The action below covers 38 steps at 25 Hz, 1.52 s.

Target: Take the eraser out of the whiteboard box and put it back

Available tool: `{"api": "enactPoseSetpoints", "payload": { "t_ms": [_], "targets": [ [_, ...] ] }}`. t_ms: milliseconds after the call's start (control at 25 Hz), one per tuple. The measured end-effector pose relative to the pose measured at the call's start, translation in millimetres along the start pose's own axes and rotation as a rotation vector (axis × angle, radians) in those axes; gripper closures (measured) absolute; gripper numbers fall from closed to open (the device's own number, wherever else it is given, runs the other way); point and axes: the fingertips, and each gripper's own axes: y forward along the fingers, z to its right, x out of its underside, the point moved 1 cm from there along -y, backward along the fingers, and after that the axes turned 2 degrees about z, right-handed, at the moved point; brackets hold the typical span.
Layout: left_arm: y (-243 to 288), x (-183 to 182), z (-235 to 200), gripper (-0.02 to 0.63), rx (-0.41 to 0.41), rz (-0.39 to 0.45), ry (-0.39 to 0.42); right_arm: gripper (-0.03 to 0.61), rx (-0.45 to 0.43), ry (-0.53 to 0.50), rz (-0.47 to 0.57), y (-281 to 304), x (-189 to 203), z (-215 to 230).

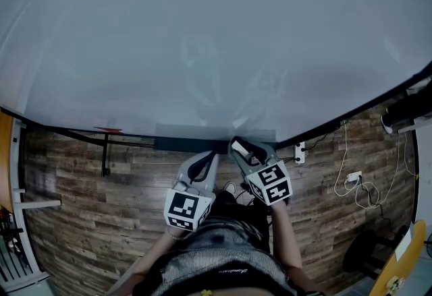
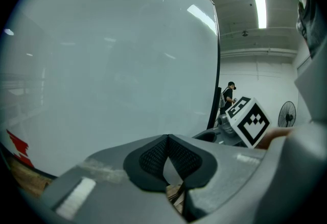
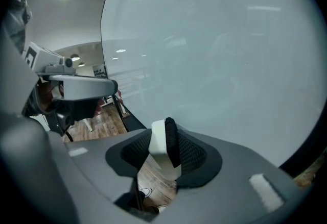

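Right tool (image 3: 163, 155) grips the eraser (image 3: 159, 139) near the lower edge of the whiteboard (image 1: 202, 32), left tool (image 2: 167, 156) closed and empty; protruding past the pads (image 3: 193, 154), it could twist free.

Two grippers are in your hands, the left gripper (image 1: 204, 161) and the right gripper (image 1: 241, 148), each bearing one marker cube (image 1: 188, 210). Before you: one whiteboard (image 1: 202, 38), one dark box (image 1: 189, 144) at its lower edge, one eraser (image 3: 163, 141). Beyond the board's right edge: one person (image 2: 229, 93), one fan (image 2: 287, 114).
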Motion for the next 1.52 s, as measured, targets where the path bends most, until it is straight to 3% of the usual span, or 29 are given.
{"api": "enactPoseSetpoints", "payload": {
  "t_ms": [600,960,1400,1520],
  "targets": [
    [-4,1,1,0.612,0.003,-0.004,-0.002,0.399,0.004,-0.016,0.015,-2,1,-3],
    [-5,0,4,0.612,0.009,-0.006,0.000,0.333,-0.007,0.012,0.046,-9,-2,-5],
    [-4,3,7,0.612,0.011,-0.009,0.009,0.322,0.015,0.034,0.077,-22,-5,1],
    [-3,4,9,0.612,0.016,-0.007,-0.007,0.345,0.020,0.027,0.098,-27,-7,2]
  ]
}}
